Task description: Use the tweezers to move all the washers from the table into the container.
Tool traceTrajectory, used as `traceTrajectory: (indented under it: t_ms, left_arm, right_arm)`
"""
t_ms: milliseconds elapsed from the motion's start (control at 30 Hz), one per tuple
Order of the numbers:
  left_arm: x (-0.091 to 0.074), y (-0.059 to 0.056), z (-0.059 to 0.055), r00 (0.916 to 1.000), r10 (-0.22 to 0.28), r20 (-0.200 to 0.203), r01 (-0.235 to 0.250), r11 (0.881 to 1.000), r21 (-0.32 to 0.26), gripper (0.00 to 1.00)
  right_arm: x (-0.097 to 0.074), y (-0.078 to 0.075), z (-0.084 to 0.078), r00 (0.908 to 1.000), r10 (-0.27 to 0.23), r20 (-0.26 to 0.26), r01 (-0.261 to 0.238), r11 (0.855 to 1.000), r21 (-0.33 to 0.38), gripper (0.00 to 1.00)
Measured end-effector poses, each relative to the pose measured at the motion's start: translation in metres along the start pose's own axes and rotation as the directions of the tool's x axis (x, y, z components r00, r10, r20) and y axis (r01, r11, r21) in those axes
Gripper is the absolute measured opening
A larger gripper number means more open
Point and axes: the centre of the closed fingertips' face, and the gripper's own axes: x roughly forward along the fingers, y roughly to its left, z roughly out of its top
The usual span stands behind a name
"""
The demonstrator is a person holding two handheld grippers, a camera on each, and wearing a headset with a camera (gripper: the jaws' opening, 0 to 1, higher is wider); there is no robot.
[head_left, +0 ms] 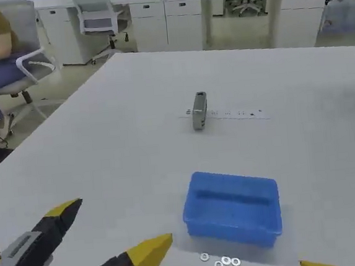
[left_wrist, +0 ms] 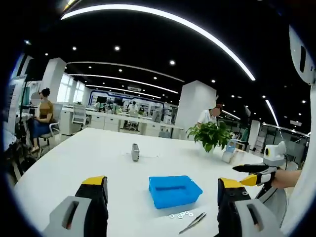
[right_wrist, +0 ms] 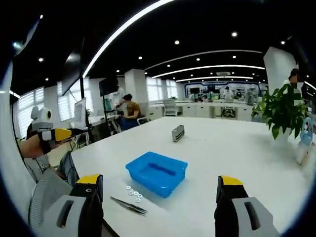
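Note:
A blue container (head_left: pixel 232 208) sits on the white table (head_left: pixel 134 130), empty as far as I can see. Several small washers (head_left: pixel 223 263) lie in a cluster on the table just in front of it. Slim metal tweezers (left_wrist: pixel 193 222) rest on the table beside the washers (left_wrist: pixel 180 215), also seen as tweezers (right_wrist: pixel 128 206) near the washers (right_wrist: pixel 133 193). My left gripper (head_left: pixel 111 232) hovers open at the lower left, well apart from them. Of my right gripper, one yellow fingertip (head_left: pixel 316 265) shows at the bottom right. Both the left gripper (left_wrist: pixel 162 183) and the right gripper (right_wrist: pixel 159 179) are open and hold nothing.
A small grey device (head_left: pixel 199 110) stands mid-table on a printed strip. A potted plant (left_wrist: pixel 210 134) and small bottles sit at the table's far right. A person sits on an office chair (head_left: pixel 22 65) off the left edge. Desks and cabinets line the back.

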Motion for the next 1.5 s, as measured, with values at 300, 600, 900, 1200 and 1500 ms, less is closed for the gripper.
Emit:
traceTrajectory:
  t_ms: [300,600,900,1200,1500]
  left_arm:
    - [0.000,0.001,0.000,0.9999,0.004,-0.014,-0.003,1.000,0.010,0.93]
    - [0.004,-0.002,-0.001,0.9997,-0.017,-0.020,0.018,1.000,0.018,0.93]
    - [0.004,0.000,-0.004,0.9994,-0.020,-0.029,0.021,0.999,0.025,0.93]
    - [0.004,0.002,-0.005,0.9993,-0.019,-0.032,0.019,1.000,0.024,0.92]
    - [0.004,0.009,-0.007,0.9992,-0.035,-0.020,0.036,0.999,0.018,0.94]
  right_arm:
    - [0.004,0.002,0.001,0.9999,0.012,-0.005,-0.012,1.000,-0.001,0.93]
    - [0.001,0.001,-0.001,0.9999,0.002,-0.016,-0.002,1.000,-0.009,0.93]
    - [0.001,-0.001,-0.001,0.9998,-0.006,-0.020,0.005,1.000,-0.015,0.93]
    - [0.002,-0.003,-0.010,0.9962,-0.037,-0.079,0.030,0.996,-0.079,0.95]
    - [0.003,-0.002,-0.011,0.9962,-0.027,-0.083,0.021,0.997,-0.071,0.94]
